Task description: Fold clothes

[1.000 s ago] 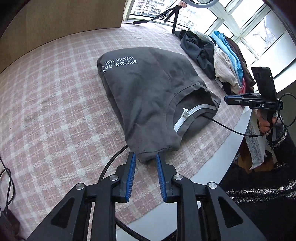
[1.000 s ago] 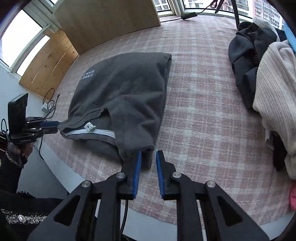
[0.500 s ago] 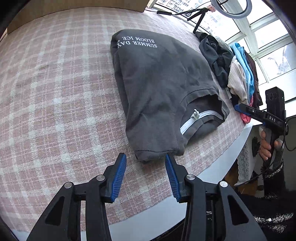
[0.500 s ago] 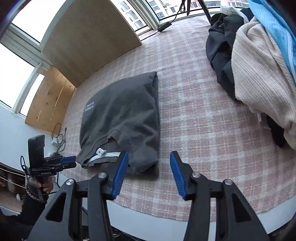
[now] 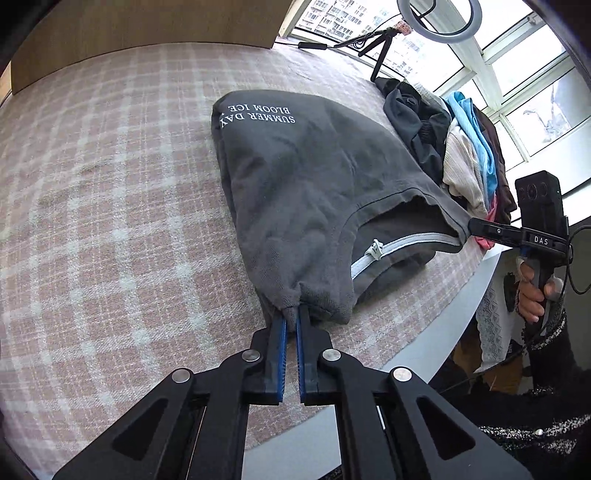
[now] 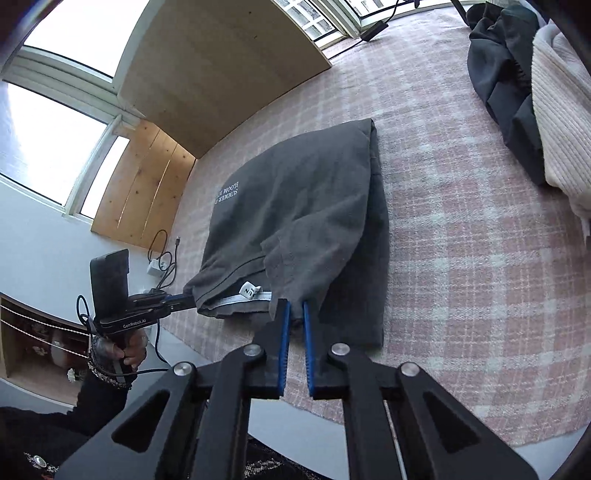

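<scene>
From my remote seat, I see both grippers clamped onto the near end of a gray sweatshirt that lies folded on a pink checked cloth covering the table. My left gripper has its blue-lined fingers nearly together, pinching a bunched corner of the fabric, which is drawn up slightly off the cloth at that point. My right gripper is likewise nearly closed, nipping another corner of the same near edge, beside the pale zipper and a small white label. In the left wrist view the right gripper appears from the side, its tip meeting the far corner of the sweatshirt, with a hand wrapped around its handle; in the right wrist view the left gripper meets the opposite corner, held by the other hand. The sweatshirt's far end rests flat on the cloth, white lettering reading "SUMMER DAY BLOOM ICE" showing upside down near that end. Further back along the right side of the table sits a pile of clothes in black, cream, blue and brown, well apart from the sweatshirt. A ring light on a tripod stands by the windows behind it.
</scene>
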Demonstrator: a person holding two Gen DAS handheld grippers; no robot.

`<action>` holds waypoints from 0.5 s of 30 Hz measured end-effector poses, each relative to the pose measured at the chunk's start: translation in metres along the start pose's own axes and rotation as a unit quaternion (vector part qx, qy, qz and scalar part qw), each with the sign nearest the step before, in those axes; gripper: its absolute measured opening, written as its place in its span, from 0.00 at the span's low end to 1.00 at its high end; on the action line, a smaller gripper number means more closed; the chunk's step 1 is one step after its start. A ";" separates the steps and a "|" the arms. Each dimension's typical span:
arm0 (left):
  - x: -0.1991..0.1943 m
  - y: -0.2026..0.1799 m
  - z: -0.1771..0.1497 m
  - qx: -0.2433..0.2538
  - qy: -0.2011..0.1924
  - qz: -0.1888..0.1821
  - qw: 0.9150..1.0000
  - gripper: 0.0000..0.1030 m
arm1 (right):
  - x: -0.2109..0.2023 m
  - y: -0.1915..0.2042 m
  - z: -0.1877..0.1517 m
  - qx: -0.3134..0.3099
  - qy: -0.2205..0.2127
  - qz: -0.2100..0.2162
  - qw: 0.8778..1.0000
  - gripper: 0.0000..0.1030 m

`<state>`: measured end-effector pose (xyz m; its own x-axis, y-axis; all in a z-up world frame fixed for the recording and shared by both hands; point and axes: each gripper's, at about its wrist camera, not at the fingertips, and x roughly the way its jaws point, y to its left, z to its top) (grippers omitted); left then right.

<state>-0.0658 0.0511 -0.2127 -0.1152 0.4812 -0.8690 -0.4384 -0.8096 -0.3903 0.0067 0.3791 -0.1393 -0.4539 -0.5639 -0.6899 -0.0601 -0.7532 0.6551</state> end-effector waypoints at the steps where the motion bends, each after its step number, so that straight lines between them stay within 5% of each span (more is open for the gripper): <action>1: 0.001 0.001 -0.002 0.007 0.000 0.011 1.000 0.04 | 0.000 -0.004 -0.004 0.006 0.003 0.007 1.000 0.07; 5: 0.034 0.015 -0.012 -0.011 0.062 0.010 0.998 0.05 | 0.026 -0.027 -0.018 -0.010 0.052 -0.111 0.992 0.08; 8: 0.027 0.012 -0.014 -0.008 0.062 0.008 0.998 0.08 | 0.025 -0.032 -0.017 0.004 0.069 -0.109 0.992 0.10; 12: -0.002 0.014 -0.008 -0.003 0.019 -0.002 1.000 0.33 | -0.001 -0.021 -0.005 -0.015 0.030 -0.109 0.993 0.15; 14: 0.001 0.022 -0.003 -0.018 0.018 -0.004 1.000 0.47 | -0.003 -0.018 0.001 -0.016 0.021 -0.091 0.995 0.47; 15: 0.005 0.025 -0.002 -0.026 0.021 -0.005 0.999 0.47 | 0.000 -0.017 0.002 -0.021 0.026 -0.101 0.994 0.51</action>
<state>-0.0759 0.0324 -0.2278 -0.0733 0.4761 -0.8763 -0.3926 -0.8215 -0.4135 0.0061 0.3924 -0.1494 -0.3904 -0.4146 -0.8220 -0.1078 -0.8661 0.4880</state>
